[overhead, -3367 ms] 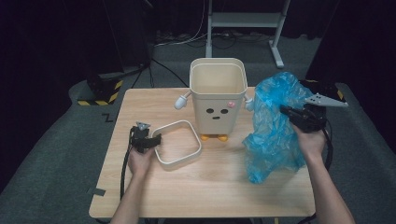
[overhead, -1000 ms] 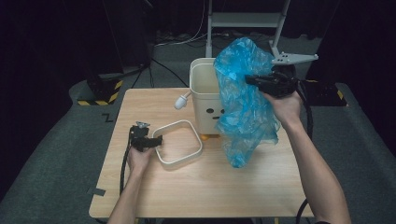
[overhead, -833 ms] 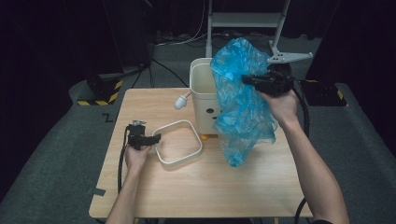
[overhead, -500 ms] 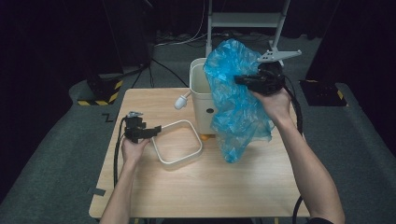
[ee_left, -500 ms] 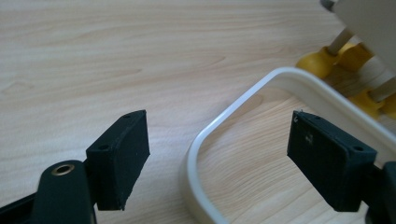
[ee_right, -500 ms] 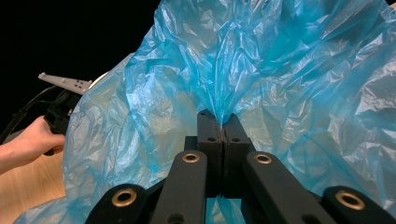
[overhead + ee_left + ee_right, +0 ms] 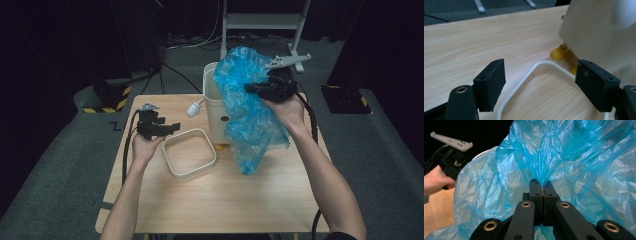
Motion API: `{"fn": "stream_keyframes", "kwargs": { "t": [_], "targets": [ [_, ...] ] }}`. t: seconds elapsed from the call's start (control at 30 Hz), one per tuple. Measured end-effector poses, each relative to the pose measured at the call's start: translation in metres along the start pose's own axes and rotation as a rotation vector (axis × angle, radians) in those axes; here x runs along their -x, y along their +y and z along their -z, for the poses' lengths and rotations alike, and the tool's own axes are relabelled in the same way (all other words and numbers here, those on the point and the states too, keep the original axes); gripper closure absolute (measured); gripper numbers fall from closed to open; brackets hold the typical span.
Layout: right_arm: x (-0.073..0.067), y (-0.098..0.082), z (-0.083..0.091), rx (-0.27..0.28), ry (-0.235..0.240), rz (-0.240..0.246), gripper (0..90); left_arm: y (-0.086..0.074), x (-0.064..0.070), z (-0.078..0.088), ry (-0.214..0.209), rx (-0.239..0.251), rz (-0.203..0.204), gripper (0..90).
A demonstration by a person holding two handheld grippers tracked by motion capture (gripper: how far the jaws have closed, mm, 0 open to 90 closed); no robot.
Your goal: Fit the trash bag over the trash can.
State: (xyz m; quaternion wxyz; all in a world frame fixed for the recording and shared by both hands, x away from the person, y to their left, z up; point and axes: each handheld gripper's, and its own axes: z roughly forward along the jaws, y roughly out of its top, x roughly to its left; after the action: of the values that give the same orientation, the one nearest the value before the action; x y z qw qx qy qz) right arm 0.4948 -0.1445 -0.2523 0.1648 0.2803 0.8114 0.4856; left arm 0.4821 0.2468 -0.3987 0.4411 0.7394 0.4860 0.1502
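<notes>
- Lifted off the white square frame (image 7: 190, 159), the left gripper (image 7: 172, 127) now hovers left of centre, jaws spread, empty.
- Right gripper (image 7: 543, 185), jaws pinching the blue bag (image 7: 250, 107), has carried it leftward, hiding most of the white bin (image 7: 212, 97) at upper centre.

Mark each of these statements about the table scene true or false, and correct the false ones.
1. The right gripper has its jaws shut on the blue plastic bag. True.
2. The left gripper grips the white square frame. False: its jaws stand open above the frame, holding nothing.
3. The white bin stands upright on the wooden table. True.
4. The blue plastic bag is already tucked inside the bin. False: it hangs in front of the bin, held up beside its rim.
5. The bin has orange feet. True.
</notes>
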Motion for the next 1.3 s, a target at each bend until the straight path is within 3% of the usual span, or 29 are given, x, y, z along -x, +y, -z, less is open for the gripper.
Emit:
{"fn": "stream_keyframes", "kwargs": {
  "t": [0.1,0.17,0.3,0.67,0.93,1.07,1.13,1.3],
  "targets": [
    [0.001,-0.002,-0.001,-0.005,0.005,-0.005,88.9,0.012,0.006,0.007,-0.006,0.012,-0.018,24.2],
    [0.001,-0.003,-0.003,-0.005,0.007,-0.004,88.8,0.02,0.009,0.012,-0.036,0.027,-0.015,25.6],
    [0.001,-0.004,-0.005,-0.018,0.01,-0.005,88.7,0.034,0.015,0.02,-0.038,0.04,-0.033,25.8],
    [-0.001,-0.008,-0.015,-0.055,0.023,-0.001,88.6,0.069,0.032,0.026,-0.092,0.054,-0.04,24.6],
    [-0.004,-0.007,-0.02,-0.079,0.025,0.026,88.3,0.096,0.046,0.033,-0.102,0.067,-0.076,25.7],
    [0.0,-0.008,-0.021,-0.09,0.042,0.009,87.9,0.106,0.051,0.033,-0.114,0.066,-0.086,26.0],
    [0.002,-0.009,-0.022,-0.096,0.05,-0.003,87.7,0.111,0.053,0.032,-0.1,0.061,-0.084,26.0],
    [0.002,-0.008,-0.023,-0.104,0.048,0.005,87.7,0.12,0.06,0.032,-0.095,0.067,-0.099,25.8]
  ]
}}
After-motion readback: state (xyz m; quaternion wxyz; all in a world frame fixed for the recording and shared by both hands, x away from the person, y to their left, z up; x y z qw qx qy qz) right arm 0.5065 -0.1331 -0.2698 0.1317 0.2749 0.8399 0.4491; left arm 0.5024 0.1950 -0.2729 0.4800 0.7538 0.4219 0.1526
